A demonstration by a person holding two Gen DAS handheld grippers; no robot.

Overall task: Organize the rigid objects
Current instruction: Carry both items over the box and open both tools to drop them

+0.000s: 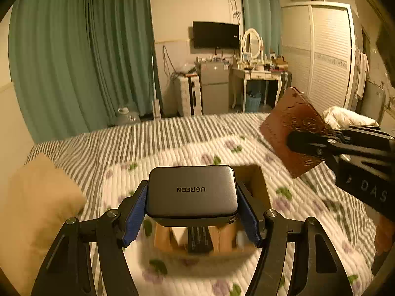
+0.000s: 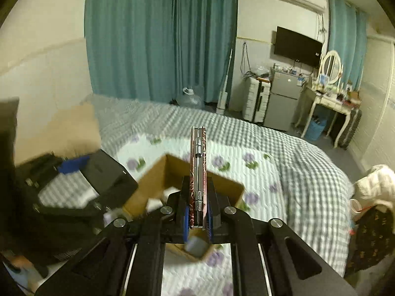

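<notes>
Left gripper (image 1: 191, 218) clamps grey charger (image 1: 191, 192), right gripper (image 2: 197, 218) pinches hinged case (image 2: 197, 172) edge-on — thin hold, may twist loose above cardboard box (image 2: 158, 172).

"UGREEN" in pale capitals on the top face of the dark grey charger block (image 1: 192, 191), read upside down from the left wrist view; the block sits between the blue pads of the left tongs (image 1: 192, 212).

"DAS" in pale capitals on the black frame of the right tongs (image 1: 306, 145), seen at the right edge of the left wrist view; further letters run out of view.

Brown hinged case (image 1: 293, 128): embossed ornament on its face, no lettering legible. In the right wrist view, nothing readable.
</notes>
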